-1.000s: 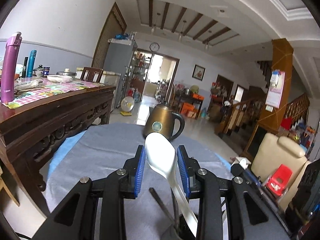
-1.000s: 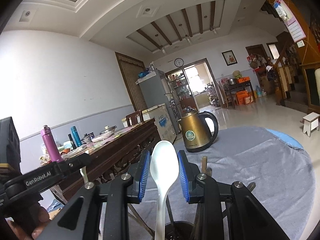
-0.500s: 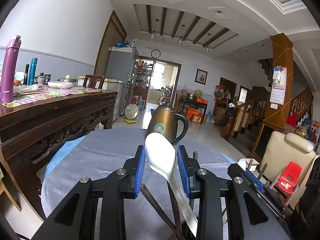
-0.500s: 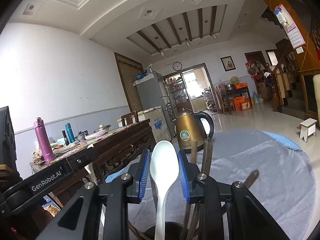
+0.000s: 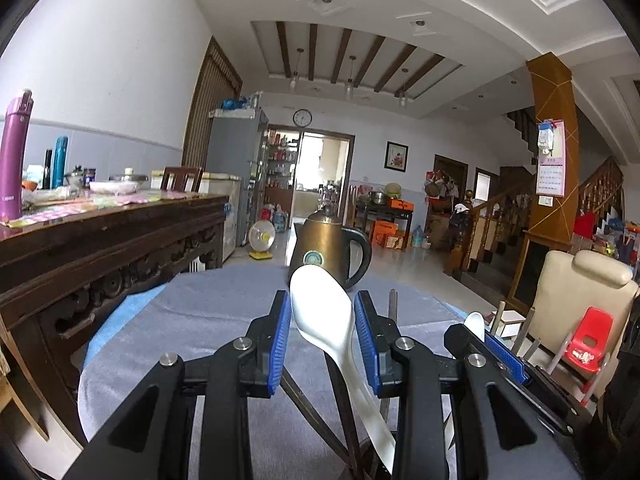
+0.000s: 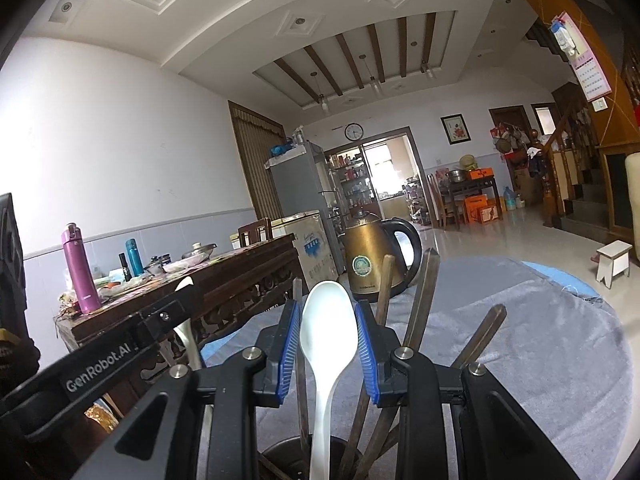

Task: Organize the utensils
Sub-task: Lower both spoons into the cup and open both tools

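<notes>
My left gripper (image 5: 322,330) is shut on a white spoon (image 5: 324,308), bowl up, its handle slanting down to the right. My right gripper (image 6: 327,334) is shut on a second white spoon (image 6: 329,328), upright, its handle going down into a dark utensil holder (image 6: 280,454). Several dark wooden chopsticks (image 6: 424,284) stand in that holder around the spoon. The left gripper also shows in the right wrist view (image 6: 120,348) at the left. The right gripper shows in the left wrist view (image 5: 486,346) at the right.
A bronze kettle (image 5: 328,244) stands at the far side of the grey cloth-covered round table (image 5: 192,320). A dark wooden sideboard (image 5: 100,240) with a purple bottle (image 5: 14,152) is at the left. A beige chair (image 5: 576,300) is at the right.
Both grippers have sunk lower with their spoons. The chopsticks have risen into the right wrist view, and the right spoon's handle now reaches down into the holder.
</notes>
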